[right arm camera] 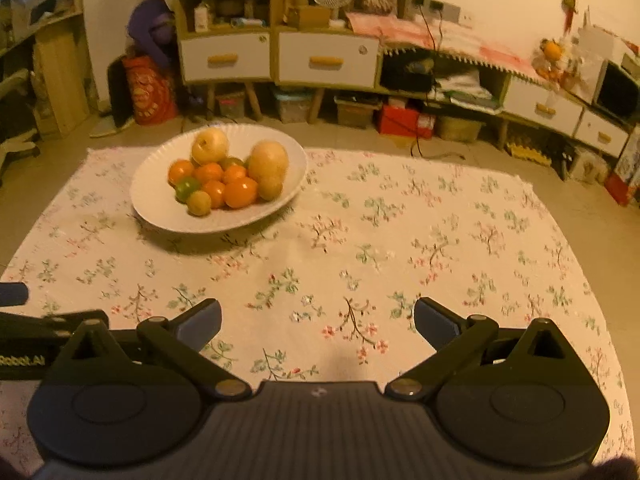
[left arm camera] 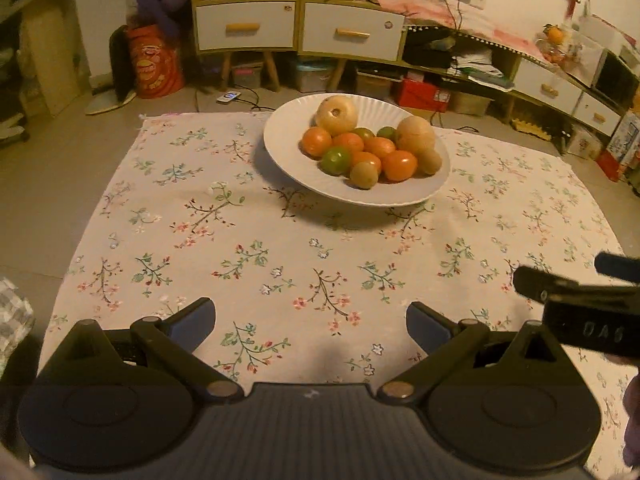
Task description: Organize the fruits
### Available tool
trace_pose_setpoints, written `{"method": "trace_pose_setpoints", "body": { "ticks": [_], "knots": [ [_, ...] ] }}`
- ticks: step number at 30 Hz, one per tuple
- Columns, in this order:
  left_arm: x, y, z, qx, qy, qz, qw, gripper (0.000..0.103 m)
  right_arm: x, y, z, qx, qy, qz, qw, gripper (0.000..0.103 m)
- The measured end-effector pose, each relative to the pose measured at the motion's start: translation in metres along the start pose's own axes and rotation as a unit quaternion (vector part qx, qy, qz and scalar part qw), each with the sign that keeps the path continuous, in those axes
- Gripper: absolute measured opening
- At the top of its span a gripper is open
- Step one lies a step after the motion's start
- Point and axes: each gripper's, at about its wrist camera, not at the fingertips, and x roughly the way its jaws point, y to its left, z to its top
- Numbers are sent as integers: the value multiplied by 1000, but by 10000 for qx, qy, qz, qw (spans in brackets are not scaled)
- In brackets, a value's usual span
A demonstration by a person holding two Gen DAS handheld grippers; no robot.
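Observation:
A white fluted plate (left arm camera: pixel 288 152) holds several fruits: orange tangerines (left arm camera: pixel 398 165), green ones (left arm camera: pixel 336 160), small brownish ones (left arm camera: pixel 364 175) and two large pale yellow fruits (left arm camera: pixel 337 115). It sits at the far middle of the floral cloth. In the right wrist view the plate (right arm camera: pixel 156 200) is far left. My left gripper (left arm camera: pixel 311 322) is open and empty, near the cloth's front. My right gripper (right arm camera: pixel 318 324) is open and empty; it also shows at the right edge of the left wrist view (left arm camera: pixel 560 284).
The floral cloth (left arm camera: pixel 240 240) lies on a tiled floor. Cabinets with white drawers (left arm camera: pixel 352 32) and cluttered shelves stand behind. A red bag (left arm camera: pixel 154 62) stands at the back left. An orange (left arm camera: pixel 555 34) sits on the right sideboard.

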Motion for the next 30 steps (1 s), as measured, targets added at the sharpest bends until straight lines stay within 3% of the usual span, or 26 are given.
{"method": "trace_pose_setpoints", "body": {
  "ticks": [5,20,30],
  "knots": [
    [0,-6,6,0,0,87,10000,97,4,1,4,211,187,-23,9996,103],
    [-5,-10,15,141,-13,447,9989,97,-7,3,15,267,49,-155,9995,103],
    [-6,-5,16,84,-38,491,9988,97,-8,7,17,247,22,-106,9996,103]
  ]
}}
